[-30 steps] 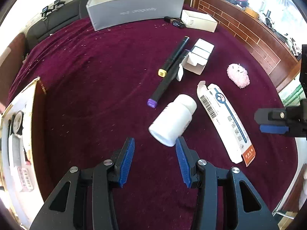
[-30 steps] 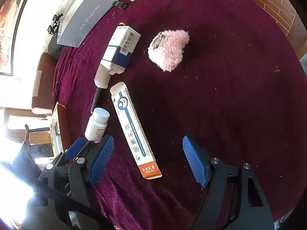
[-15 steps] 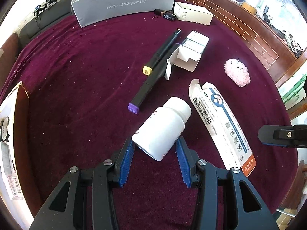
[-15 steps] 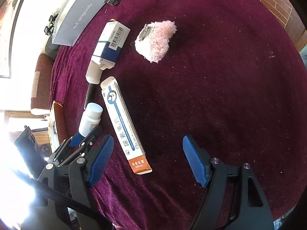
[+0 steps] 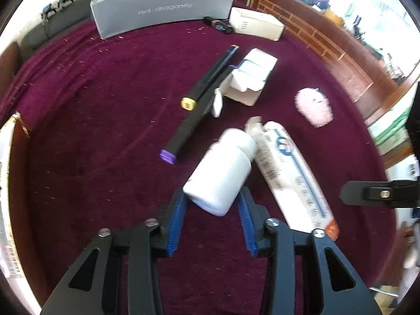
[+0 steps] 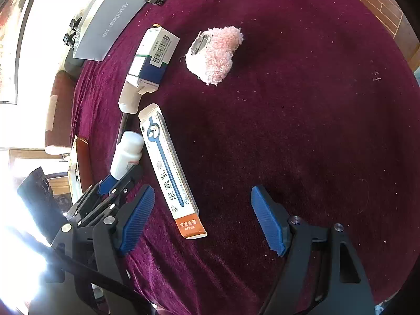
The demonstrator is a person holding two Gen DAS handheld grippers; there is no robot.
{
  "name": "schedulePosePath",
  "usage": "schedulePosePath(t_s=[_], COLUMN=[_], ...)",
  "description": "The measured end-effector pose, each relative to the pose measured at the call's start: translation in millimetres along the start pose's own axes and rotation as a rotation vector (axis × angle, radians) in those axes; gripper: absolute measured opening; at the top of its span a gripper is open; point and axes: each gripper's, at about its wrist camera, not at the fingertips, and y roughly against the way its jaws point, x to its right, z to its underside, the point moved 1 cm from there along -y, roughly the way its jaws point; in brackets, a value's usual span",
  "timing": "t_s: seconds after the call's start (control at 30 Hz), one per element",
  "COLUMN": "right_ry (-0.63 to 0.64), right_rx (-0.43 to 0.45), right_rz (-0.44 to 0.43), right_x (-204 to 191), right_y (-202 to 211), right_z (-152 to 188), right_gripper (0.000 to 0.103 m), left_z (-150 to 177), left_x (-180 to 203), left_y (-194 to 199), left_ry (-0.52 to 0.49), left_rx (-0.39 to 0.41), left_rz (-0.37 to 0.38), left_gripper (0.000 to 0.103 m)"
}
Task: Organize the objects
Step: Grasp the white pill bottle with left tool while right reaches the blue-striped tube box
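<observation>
Burgundy cloth (image 5: 99, 120) covers the table, and most of the clutter sits in a band running from its far side toward the near right. The left tongs (image 5: 212, 210) are closing on the base of a white pill bottle (image 5: 223, 173), which lies tilted between the blue pads (image 5: 176, 218) with its cap end pointing away; both pads look to be touching its sides. The cap rests right against the open flap of a long white ointment carton (image 5: 291, 178), so there is little room on that side. To the bottle's left lie two black markers, one with a purple end (image 5: 181, 139) and one with a yellow end (image 5: 207, 78), side by side and running diagonally; beyond them the cloth is bare out to the left edge.

An opened white medicine box (image 5: 252, 78) touches the markers at their far end. A pink fluffy item (image 5: 315, 107) sits apart on the right, near the table edge by the brick-patterned wall (image 5: 323, 42). At the far edge stand a long grey box (image 5: 162, 8) and a smaller white box (image 5: 254, 23).

The right tongs (image 6: 202, 218) stand wide apart with nothing between them but cloth, just beside the carton's orange end (image 6: 190, 225). From that view a broad stretch of bare cloth opens to the right of the carton.
</observation>
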Motion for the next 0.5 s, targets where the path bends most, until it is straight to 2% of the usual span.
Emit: schedulePosePath(t_s=[0.1,0.23,0.4,0.5], right_ry=[0.007,0.03,0.128,0.219], right_rx=[-0.002,-0.005,-0.01,-0.003], right_rz=[0.003,0.03,0.087,0.154], right_x=[-0.5,-4.9,-26.9,-46.5], right_y=[0.1,-0.8,-6.8,-12.1], right_z=[0.6,2.0,4.6,4.2], right_gripper=[0.077,0.077,0.077,0.077], left_z=[3.0,6.8,14.8,26.4], left_x=[-2.0,-9.1,-18.1,-21.5], left_y=[7.1,21.0,29.2,29.4], left_ry=[0.007,0.026,0.065,0.078], left_rx=[0.012,0.031,0.029,0.015], left_rz=[0.038,0.044,0.042,0.034], left_gripper=[0.03,0.029,0.029,0.029])
